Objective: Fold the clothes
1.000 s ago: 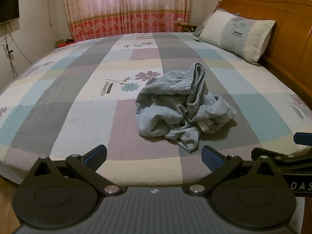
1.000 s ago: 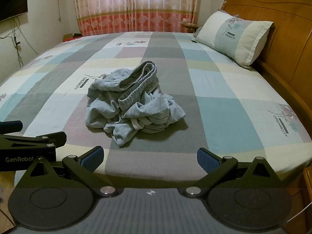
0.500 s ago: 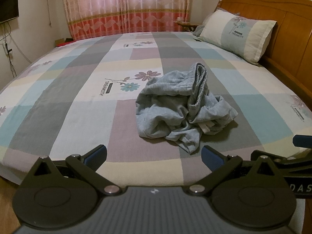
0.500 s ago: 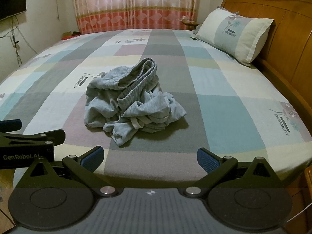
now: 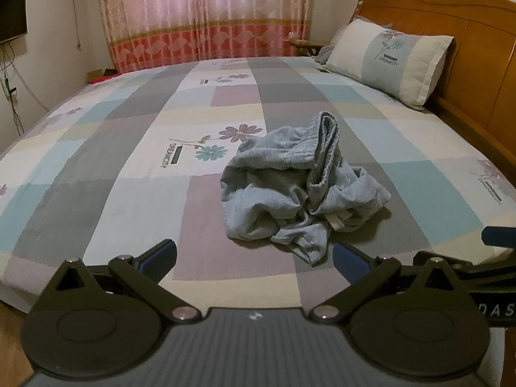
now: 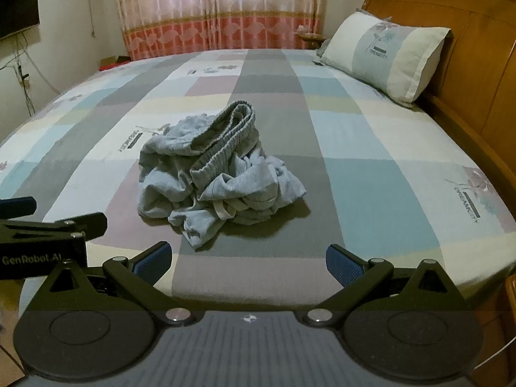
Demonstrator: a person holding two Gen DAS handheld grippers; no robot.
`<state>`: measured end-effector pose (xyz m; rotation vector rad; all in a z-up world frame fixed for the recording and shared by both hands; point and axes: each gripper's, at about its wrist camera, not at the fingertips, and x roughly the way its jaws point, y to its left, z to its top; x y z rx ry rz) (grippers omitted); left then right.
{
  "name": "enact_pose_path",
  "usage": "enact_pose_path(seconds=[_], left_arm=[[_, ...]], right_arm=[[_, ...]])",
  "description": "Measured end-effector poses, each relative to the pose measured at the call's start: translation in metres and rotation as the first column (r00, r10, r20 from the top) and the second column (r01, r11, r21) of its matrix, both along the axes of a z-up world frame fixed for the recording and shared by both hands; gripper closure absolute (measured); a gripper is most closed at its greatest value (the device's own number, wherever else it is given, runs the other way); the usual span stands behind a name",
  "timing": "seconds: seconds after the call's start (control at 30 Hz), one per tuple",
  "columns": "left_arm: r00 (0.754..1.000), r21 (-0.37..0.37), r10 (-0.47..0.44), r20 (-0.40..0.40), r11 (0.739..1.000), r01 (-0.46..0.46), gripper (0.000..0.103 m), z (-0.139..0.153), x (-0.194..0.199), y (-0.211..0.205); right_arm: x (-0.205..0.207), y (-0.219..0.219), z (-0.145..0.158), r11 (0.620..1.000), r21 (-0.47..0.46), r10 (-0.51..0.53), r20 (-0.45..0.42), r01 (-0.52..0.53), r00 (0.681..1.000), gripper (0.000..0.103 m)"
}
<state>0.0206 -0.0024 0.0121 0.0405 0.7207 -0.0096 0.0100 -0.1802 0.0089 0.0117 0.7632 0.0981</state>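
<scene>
Bed with wide bare sheet around crumpled grey clothes; left gripper and right gripper spread wide, empty, near its front edge.

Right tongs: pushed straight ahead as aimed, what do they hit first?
Probably the bed sheet, just right of the crumpled grey garment. The open right tongs point slightly past it; depth is unclear.

Both my wrist cameras look low across the bed from its near edge, sharing the crumpled clothes mid-bed.
</scene>
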Motion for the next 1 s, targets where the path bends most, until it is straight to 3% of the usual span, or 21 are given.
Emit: enact_pose_path(seconds=[0.27, 1.0], left_arm=[[0.999, 0.017, -0.018, 0.029, 1.000, 0.018, 0.001, 0.001, 0.011, -0.004], [0.998, 0.013, -0.050, -0.030, 0.999, 0.050, 0.001, -0.016, 0.077, -0.003]], right_arm=[[0.015, -0.004, -0.004, 1.000, 0.012, -0.014, -0.030, 0.014, 0.999, 0.000], [0.079, -0.011, -0.027, 0.999, 0.009, -0.045, -0.138, 0.046, 0.989, 0.000]])
